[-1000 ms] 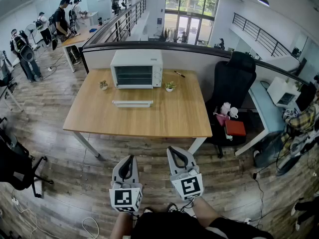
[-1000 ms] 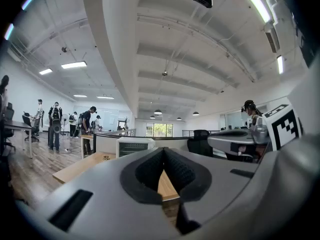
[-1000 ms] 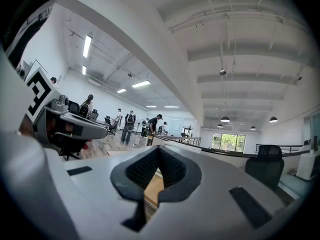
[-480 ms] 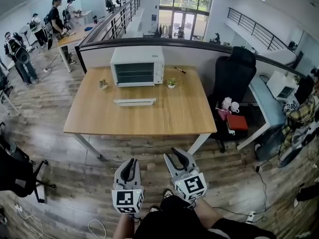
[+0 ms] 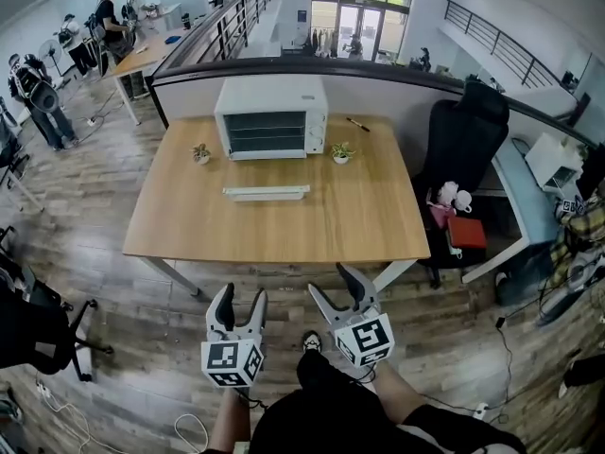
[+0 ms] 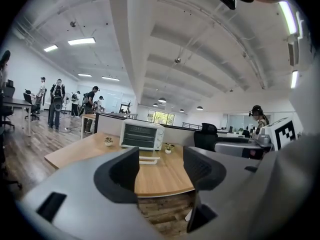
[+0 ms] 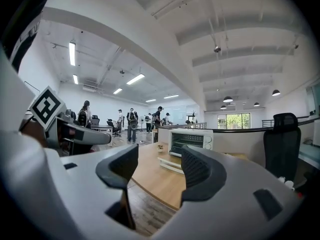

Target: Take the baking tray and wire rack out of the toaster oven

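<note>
The white toaster oven point(image 5: 270, 118) stands at the far middle of the wooden table point(image 5: 189, 225), with shelf lines showing in its front. A white bar point(image 5: 266, 193) lies on the table just before it. The oven also shows in the left gripper view point(image 6: 142, 135) and the right gripper view point(image 7: 190, 142). My left gripper point(image 5: 240, 296) point(image 6: 160, 171) and right gripper point(image 5: 333, 282) point(image 7: 159, 169) hang side by side over the floor, short of the table's near edge. The jaws of both are opening, with nothing between them.
Two small potted plants point(image 5: 200, 152) point(image 5: 341, 152) flank the oven, and a pen point(image 5: 357, 124) lies behind the right one. A black office chair point(image 5: 468, 149) stands at the table's right and another point(image 5: 28, 320) at far left. Several people stand at back left.
Both grippers have gone from shut to open. The table and oven now sit a little nearer and larger in the head view.
</note>
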{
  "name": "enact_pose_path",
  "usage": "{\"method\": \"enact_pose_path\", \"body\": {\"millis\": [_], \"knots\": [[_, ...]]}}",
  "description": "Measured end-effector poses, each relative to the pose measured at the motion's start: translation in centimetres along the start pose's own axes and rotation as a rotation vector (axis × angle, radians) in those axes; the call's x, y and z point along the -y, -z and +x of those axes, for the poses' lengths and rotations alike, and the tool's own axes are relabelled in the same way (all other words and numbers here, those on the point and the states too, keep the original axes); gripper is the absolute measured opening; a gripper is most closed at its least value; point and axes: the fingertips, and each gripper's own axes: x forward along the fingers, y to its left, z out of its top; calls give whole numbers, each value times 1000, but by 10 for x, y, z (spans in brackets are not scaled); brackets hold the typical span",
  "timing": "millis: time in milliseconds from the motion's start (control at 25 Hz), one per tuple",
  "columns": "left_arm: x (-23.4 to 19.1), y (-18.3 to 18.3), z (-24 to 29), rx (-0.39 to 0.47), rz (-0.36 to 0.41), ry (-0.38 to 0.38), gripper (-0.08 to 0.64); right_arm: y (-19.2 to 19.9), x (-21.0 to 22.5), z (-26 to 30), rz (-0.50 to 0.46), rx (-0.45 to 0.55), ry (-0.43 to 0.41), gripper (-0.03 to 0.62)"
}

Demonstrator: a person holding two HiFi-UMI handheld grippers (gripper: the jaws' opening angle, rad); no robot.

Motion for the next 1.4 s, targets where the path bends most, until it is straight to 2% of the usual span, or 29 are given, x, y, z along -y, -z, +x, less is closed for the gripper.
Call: {"method": "enact_pose_path", "body": {"millis": [240,440,640,1000,1120,1280,1400], "knots": [[-19,-19,68,-8,-18,2,259,-7,49,57,10,-4,15,262],[-29,-21,122,-31,-27,-3,259,-4,85,102,10,-27,4,272],[-37,-33,169,-30,-6,-4,259,-8,120,138,9,-16,-1,281],[-61,-31,226,-80,-11,-20,259,4,152,193,52,-42,-26,313],[-73,-30,248,-80,-43,-11,259,10,164,215,76,-51,-21,314],[-89,-32,292,-66,-128,45,259,17,187,252,126,-58,-1,314],[-102,-32,322,-83,-152,75,259,19,199,278,161,-67,14,314]]}}
